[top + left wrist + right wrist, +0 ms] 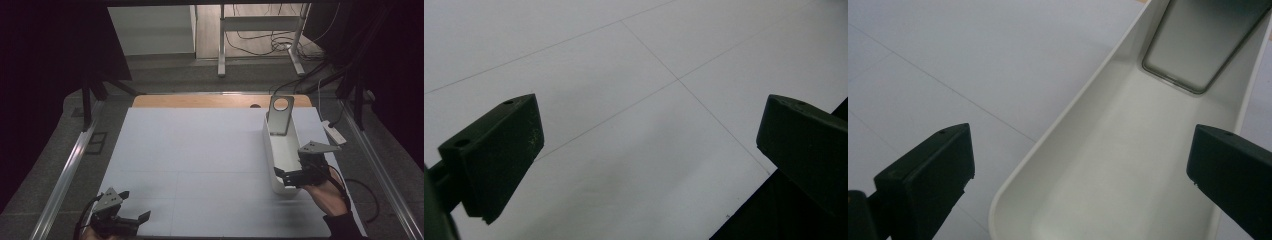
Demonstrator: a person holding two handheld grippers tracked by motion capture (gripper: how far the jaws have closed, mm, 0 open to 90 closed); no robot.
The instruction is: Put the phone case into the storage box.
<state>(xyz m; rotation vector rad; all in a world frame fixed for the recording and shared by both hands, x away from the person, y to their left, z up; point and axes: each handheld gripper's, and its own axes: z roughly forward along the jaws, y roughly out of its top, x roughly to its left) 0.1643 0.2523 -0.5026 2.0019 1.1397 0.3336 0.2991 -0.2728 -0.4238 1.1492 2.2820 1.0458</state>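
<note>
Left gripper [131, 214] idle at near-left counter [200, 150] edge, fingers spread, empty. Right gripper [290, 176] fingers spread, straddling near end of bin [281, 150], far right. Risk: closing on thin wall tips bin, dislodges stand [280, 116].

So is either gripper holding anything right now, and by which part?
Nothing is held. The right gripper is open around the white bin's near end; the left gripper is open over the table.
</note>
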